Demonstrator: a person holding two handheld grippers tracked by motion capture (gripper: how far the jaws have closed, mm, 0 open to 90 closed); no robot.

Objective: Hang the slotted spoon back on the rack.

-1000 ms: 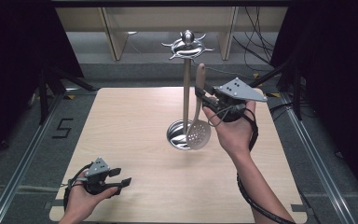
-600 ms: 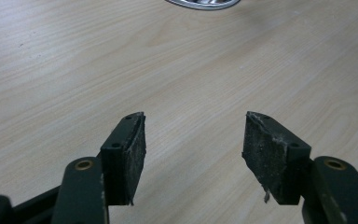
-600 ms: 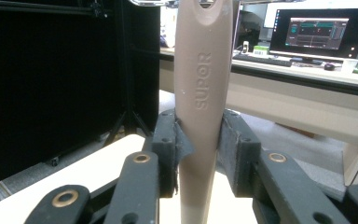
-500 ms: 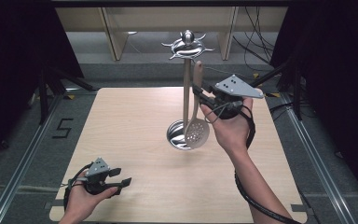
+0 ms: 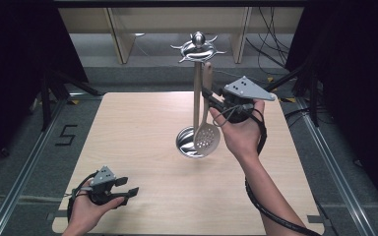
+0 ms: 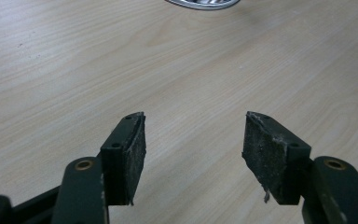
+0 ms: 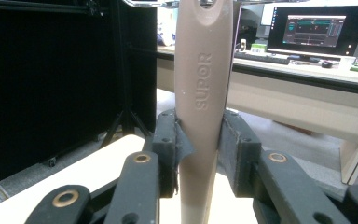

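Right tool (image 5: 210, 98) is raised over the far middle of the table (image 5: 142, 132), its 2 pads clamped on the handle of the beige slotted spoon (image 5: 206, 132); in the right gripper view the handle (image 7: 204, 102) stands upright between the pads, both pressed against it. The spoon hangs close beside the post of the chrome utensil stand (image 5: 197, 93), its perforated bowl low over the stand's round base (image 5: 189, 147); whether bowl and base touch cannot be told from the high view. The handle's top reaches up near the stand's hooked crown (image 5: 198, 49), and the post sits just left of the spoon, crowding that side of the grip. Left tool (image 5: 125, 189) rests low at the near left corner of the table, well apart from the stand, jaws wide with nothing between them; the left gripper view shows bare wood ahead of the pads (image 6: 133, 149) and the edge of the chrome base (image 6: 203, 3) far off. Beyond the table: wooden shelving legs (image 5: 118, 34), loose cables (image 5: 270, 29), a floor marking "5" (image 5: 65, 135). A monitor (image 7: 314, 30) stands on a desk behind.
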